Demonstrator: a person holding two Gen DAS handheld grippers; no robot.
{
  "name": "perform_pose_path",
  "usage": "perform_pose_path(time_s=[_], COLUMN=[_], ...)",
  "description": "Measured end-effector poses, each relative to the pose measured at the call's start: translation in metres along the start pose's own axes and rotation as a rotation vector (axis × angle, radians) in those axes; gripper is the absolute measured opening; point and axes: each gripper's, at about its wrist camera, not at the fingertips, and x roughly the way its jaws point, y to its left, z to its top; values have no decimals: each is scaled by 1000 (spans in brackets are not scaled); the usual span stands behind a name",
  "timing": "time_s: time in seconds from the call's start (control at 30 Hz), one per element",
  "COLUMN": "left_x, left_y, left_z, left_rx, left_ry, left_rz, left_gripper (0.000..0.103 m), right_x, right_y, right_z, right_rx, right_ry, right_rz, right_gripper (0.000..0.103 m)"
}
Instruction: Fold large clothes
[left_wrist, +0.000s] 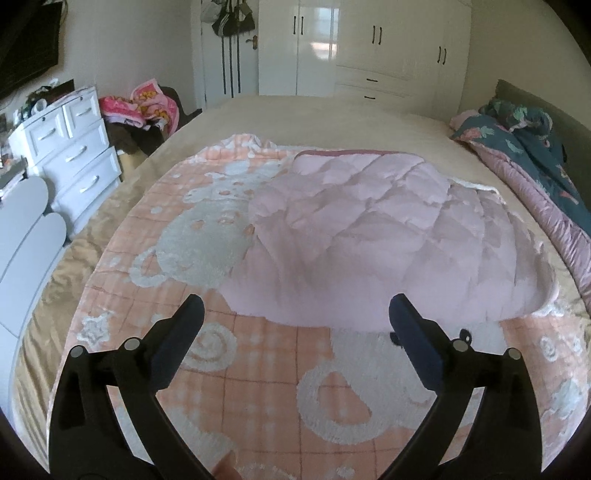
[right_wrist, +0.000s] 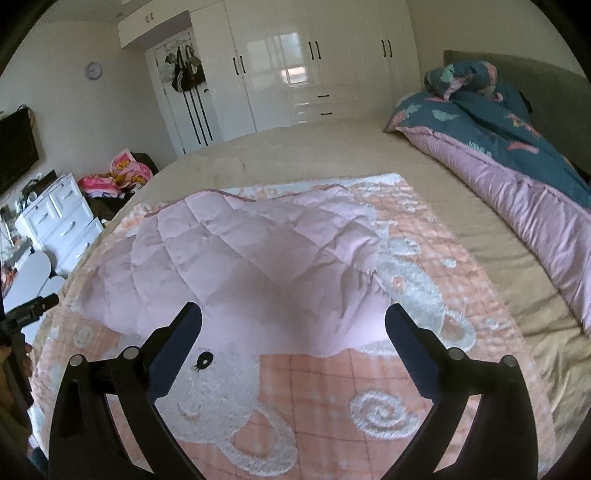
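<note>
Both grippers, left gripper & right gripper, spread wide w/ nothing held, above the near part of the blanket; its folded-over pink flap lies just ahead, fold edge running crosswise.

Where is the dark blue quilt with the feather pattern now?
The dark blue quilt lies bunched along the right edge of the bed, against the grey headboard, apart from the peach blanket in the middle.

A blanket lies spread on the bed, its far part folded over itself; a duvet lies bunched at the right.
</note>
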Motion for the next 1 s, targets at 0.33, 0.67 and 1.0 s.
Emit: perform_pose_path(time_s=[0.33, 0.67, 1.0], left_x=[13, 56, 86], left_y=[4, 28, 41], left_z=[-28, -50, -33], left_rx=[-35, -319, -513], left_ry=[68, 215, 211], left_rz=[-4, -156, -212], left_gripper=[94, 94, 94], right_x=[11, 53, 87], right_y=[-7, -27, -57], right_z=[-26, -52, -53], right_rx=[63, 236, 483], right_ry=[44, 145, 144], right_rz=[-32, -27, -19], right_gripper=[99, 99, 99])
